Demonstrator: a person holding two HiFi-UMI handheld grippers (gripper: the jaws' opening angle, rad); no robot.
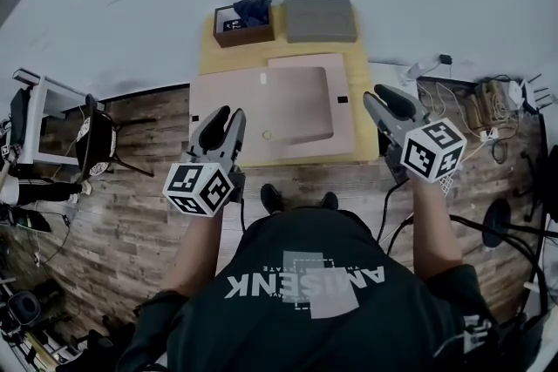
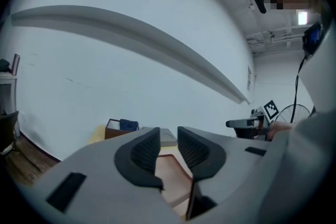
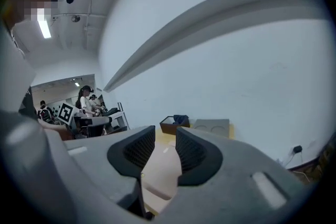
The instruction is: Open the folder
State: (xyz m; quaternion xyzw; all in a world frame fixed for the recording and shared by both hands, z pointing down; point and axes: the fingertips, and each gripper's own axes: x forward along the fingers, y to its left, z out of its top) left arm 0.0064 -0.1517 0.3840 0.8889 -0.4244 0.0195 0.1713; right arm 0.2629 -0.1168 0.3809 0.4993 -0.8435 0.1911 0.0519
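- On the desk [image 1: 209, 57]: folder [image 1: 288, 113] lying flat, in front of a brown box [image 1: 237, 29] and a grey tray [image 1: 321, 19].
- Left gripper [image 1: 227, 116], raised at the folder's left side: fingers [image 2: 144, 150] slightly apart, empty.
- Right gripper [image 1: 381, 96], raised at its right side: fingers [image 3: 191, 153] slightly apart, empty.

To me the folder [image 1: 288, 113] looks matt and smooth, like pale card, on a light wooden table [image 1: 209, 57]. The floor [image 1: 139, 213] is grainy wood plank. My left gripper [image 2: 168, 136] has a matt grey plastic shell and ribbed dark pads [image 2: 144, 152].
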